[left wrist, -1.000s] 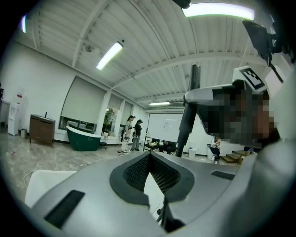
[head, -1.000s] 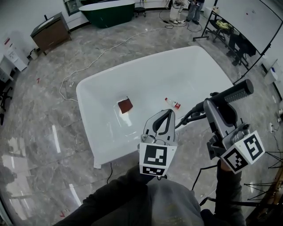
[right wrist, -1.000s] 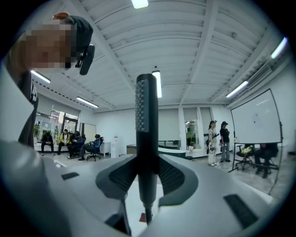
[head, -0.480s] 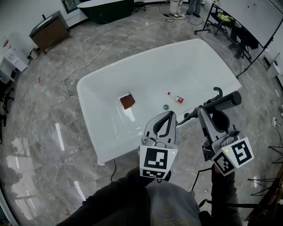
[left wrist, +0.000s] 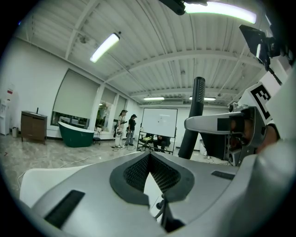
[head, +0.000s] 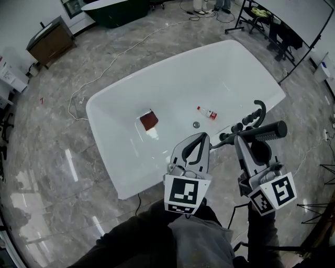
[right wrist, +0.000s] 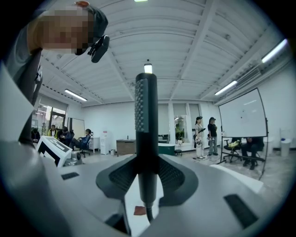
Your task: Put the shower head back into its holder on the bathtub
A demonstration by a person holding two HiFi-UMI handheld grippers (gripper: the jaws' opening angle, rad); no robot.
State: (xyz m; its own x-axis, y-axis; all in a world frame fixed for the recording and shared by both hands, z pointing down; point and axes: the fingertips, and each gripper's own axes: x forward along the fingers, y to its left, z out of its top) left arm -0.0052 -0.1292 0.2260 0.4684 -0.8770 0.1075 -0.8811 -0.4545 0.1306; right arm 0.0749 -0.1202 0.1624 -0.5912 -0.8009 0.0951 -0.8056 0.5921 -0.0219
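Two hand-held grippers work over one white bathtub on a marble floor, with a single black shower head between them. The right gripper has its jaws clamped on the shower head's handle. In the right gripper view the head stands upright between the dark pads, and its hose leaves from below them. The left gripper has its jaws brought together at the tips with nothing between them, and it hangs just left of the right one, over the tub's near rim. The shower head lies nearly level, just on the near side of the tub's tap fittings and one curved spout. Whether it touches them cannot be told. Inside the tub lie one reddish-brown block, one small bottle with a red label, and one drain. A second, dark green tub stands well apart at the room's far side, and two people stand beyond it. Compared with a second ago, the shower head has come down from a raised tilt to lie flatter and nearer the fittings. The spout now shows in full, and the left gripper has scarcely moved.
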